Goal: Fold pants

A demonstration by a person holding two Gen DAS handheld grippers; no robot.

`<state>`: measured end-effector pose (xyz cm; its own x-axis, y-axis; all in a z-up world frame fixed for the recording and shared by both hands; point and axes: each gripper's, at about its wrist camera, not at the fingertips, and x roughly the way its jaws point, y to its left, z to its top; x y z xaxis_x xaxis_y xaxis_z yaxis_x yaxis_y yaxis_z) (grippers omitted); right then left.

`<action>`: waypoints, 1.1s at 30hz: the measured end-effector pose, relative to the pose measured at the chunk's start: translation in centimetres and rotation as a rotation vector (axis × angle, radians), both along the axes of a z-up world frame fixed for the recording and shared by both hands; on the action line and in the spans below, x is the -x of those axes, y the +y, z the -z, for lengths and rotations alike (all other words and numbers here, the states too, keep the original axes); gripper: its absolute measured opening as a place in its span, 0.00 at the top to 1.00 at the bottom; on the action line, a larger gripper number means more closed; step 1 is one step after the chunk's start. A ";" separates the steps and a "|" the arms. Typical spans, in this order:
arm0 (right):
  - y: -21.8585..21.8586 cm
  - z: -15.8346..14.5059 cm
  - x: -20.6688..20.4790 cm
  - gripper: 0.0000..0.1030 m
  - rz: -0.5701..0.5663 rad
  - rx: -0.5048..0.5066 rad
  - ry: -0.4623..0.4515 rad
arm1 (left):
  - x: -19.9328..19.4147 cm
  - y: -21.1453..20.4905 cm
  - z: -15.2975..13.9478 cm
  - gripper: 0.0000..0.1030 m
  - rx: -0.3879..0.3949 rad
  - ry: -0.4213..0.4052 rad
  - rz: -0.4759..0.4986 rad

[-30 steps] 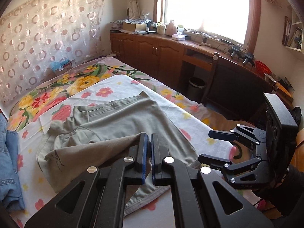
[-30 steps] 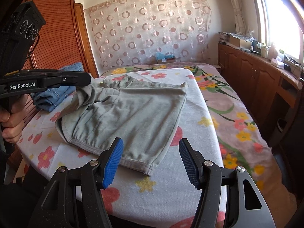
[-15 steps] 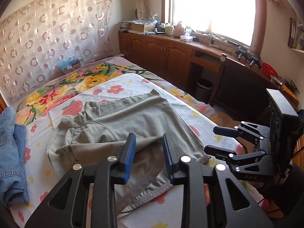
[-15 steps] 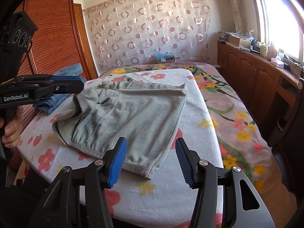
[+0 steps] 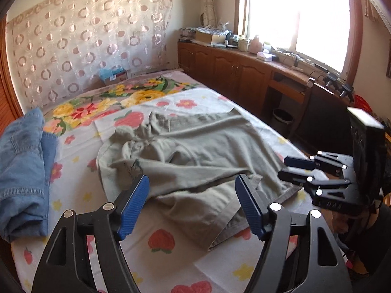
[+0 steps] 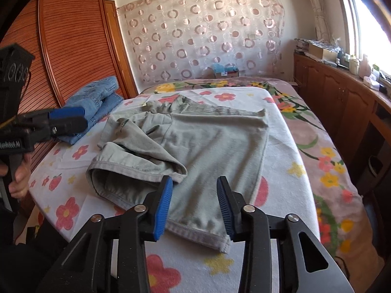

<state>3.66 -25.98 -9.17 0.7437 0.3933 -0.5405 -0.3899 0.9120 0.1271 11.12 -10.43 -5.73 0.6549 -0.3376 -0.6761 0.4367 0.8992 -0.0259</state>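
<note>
Grey-green pants [image 5: 195, 151] lie on the bed, one part folded over the rest in a rumpled layer [image 6: 136, 156]. My left gripper [image 5: 193, 195] hovers over their near edge. Its jaws are opening, and nothing is pinched between the blue pads [image 5: 136, 202]. My right gripper [image 6: 194, 190] hangs low over the pants' hem [image 6: 207, 234]. Its jaws are closing, with the cloth lying flat below the gap and the pads not pressing on it. Each gripper also shows in the other's view: the right gripper [image 5: 300, 171] and the left gripper [image 6: 68, 119].
Folded blue jeans [image 5: 22, 171] [image 6: 97, 102] sit at the bed's left side by a wooden wardrobe [image 6: 73, 48]. A flowered blanket [image 6: 244, 263] covers the bed. Wooden cabinets [image 5: 232, 73] run under the window, with a waste bin [image 5: 281, 119] below. A person's hand [image 6: 17, 180] holds the left gripper.
My left jaws went from shut at the pants' cloth to wide apart and drew back; the folded layer now rests on the pants. My right jaws narrowed and came in over the hem.
</note>
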 end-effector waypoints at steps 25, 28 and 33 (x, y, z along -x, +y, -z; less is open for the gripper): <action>0.6 -1.7 -1.6 0.93 -0.040 -0.013 0.011 | 0.3 3.1 3.6 0.28 0.015 0.057 -0.053; -0.2 -2.5 -0.5 0.93 -0.028 -0.023 -0.009 | 0.5 2.9 3.4 0.28 0.015 0.052 -0.045; -2.2 -3.0 1.7 0.94 0.005 -0.032 -0.027 | 0.6 2.2 3.1 0.28 0.005 0.043 -0.024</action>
